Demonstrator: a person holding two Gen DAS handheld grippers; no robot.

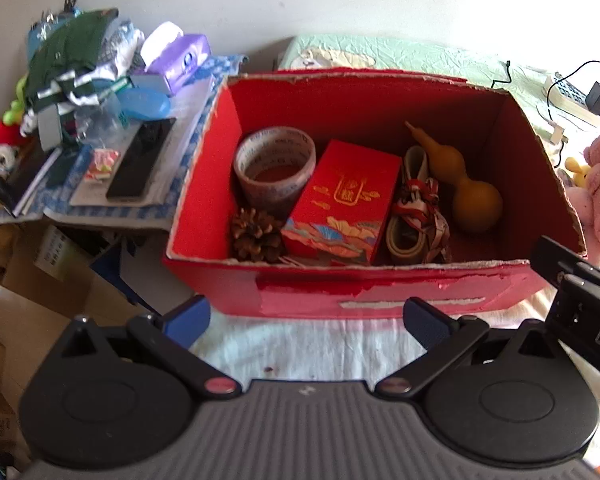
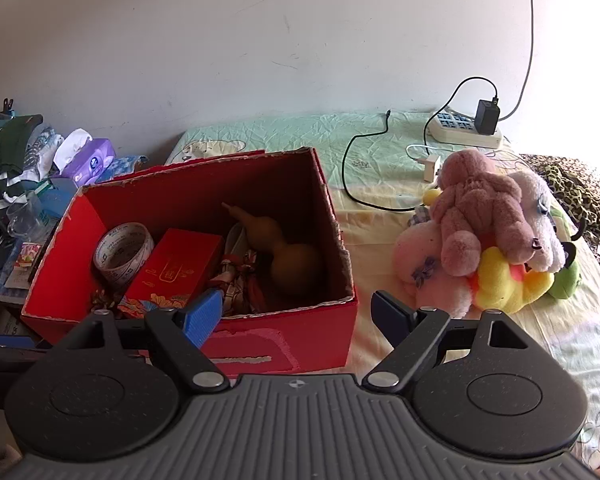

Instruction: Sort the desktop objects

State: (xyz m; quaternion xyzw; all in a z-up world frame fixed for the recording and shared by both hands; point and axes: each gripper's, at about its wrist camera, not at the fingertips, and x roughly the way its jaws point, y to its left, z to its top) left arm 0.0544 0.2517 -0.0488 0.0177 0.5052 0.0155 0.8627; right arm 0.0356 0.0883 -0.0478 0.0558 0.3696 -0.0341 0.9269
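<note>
Both tongs, left gripper (image 1: 307, 322) and right gripper (image 2: 298, 312), spread wide and empty before torn red cardboard box (image 1: 400, 292), already packed for sorting

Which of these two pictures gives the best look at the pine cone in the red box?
The left wrist view. There the pine cone sits in plain sight in the red box's near left corner, beside the tape roll. In the right wrist view the box's front wall and a tool finger hide nearly all of it.
</note>
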